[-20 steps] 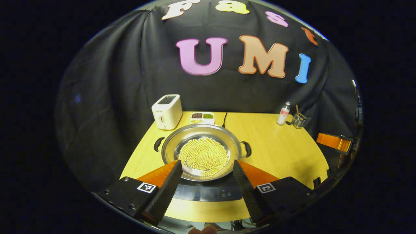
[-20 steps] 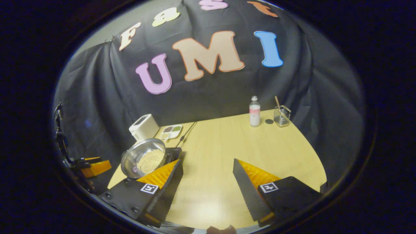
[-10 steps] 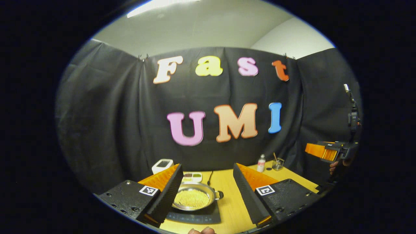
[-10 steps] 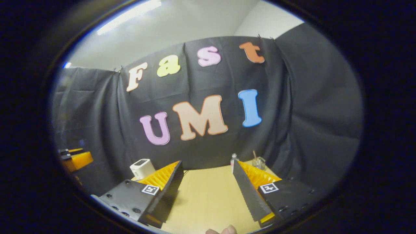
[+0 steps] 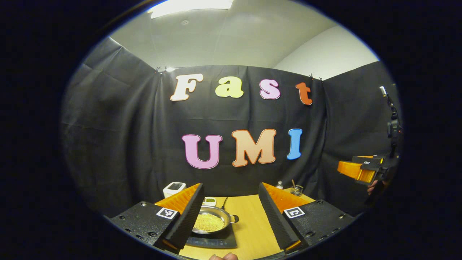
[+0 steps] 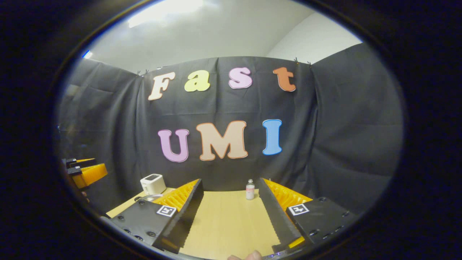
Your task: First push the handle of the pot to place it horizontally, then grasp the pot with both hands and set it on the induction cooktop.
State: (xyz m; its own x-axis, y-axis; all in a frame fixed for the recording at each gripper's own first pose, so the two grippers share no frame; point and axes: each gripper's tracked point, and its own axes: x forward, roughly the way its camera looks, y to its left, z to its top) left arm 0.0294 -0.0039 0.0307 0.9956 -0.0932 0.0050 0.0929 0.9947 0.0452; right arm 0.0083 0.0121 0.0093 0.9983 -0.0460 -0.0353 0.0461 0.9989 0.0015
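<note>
The steel pot, full of small yellow beans, sits on the black induction cooktop far below my left gripper. One black side handle sticks out to its right. The left gripper is open and holds nothing, raised well back from the pot. My right gripper is open too, empty, above the bare wooden table. A sliver of the pot's rim peeks out beside its left finger. The right gripper also appears at the far right of the left gripper view, in a hand.
A white toaster and a small divided dish stand behind the pot. A small bottle and a glass holder are at the table's back right. The left gripper hangs at the left edge of the right gripper view.
Both grippers have drawn back and tilted upward, away from the table. The pot stays on the cooktop and looks much smaller now. Both stay open.
</note>
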